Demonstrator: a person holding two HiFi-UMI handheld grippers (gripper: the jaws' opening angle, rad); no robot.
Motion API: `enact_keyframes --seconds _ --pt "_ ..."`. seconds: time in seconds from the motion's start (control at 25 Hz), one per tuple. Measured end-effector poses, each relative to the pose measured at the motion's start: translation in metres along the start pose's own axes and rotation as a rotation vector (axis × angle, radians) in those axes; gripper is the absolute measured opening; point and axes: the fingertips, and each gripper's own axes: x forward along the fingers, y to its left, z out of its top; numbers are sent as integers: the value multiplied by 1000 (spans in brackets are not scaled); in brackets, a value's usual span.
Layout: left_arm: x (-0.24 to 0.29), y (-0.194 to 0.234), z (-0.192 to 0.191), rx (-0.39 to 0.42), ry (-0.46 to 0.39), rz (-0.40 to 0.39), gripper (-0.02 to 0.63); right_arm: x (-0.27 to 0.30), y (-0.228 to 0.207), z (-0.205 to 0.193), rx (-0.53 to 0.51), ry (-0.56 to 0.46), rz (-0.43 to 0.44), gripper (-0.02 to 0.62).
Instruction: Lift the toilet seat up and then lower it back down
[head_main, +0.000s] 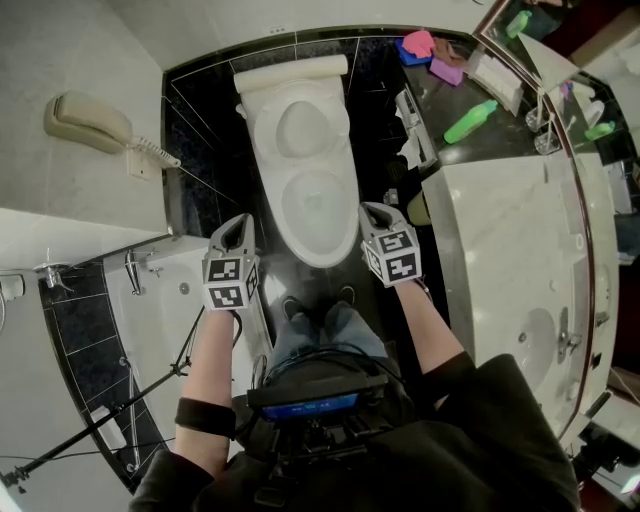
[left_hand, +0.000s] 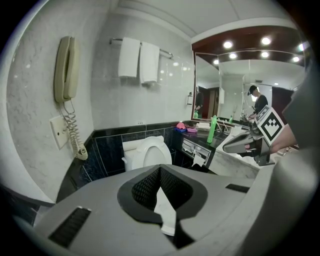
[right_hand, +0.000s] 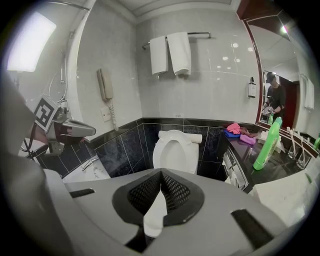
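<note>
Both sets of jaws are closed and empty: left gripper (head_main: 236, 228) at eight o'clock, right gripper (head_main: 375, 212) at three o'clock of the uncovered toilet bowl (head_main: 318, 205).

Bathroom; toilet (head_main: 305, 170), bathtub (head_main: 165, 322), wall phone (head_main: 85, 122), towels (right_hand: 171, 52)

Toilet (left_hand: 147, 151) lower half hidden behind left hand-held gripper (left_hand: 160, 172); tripod (head_main: 100, 425) cut off at left edge

White toilet seat (head_main: 262, 120), seemingly raised, leaning back against the cistern (head_main: 290, 72)
</note>
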Motion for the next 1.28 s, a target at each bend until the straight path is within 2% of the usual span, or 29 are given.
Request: enact_keyframes --seconds 0.72,1.28 --pt "-1 -25 -11 2 22 -13 8 -19 -7 -20 28 15 -8 0" --pt "0 -31 -10 14 26 -17 8 -17 -8 -22 10 22 0 0"
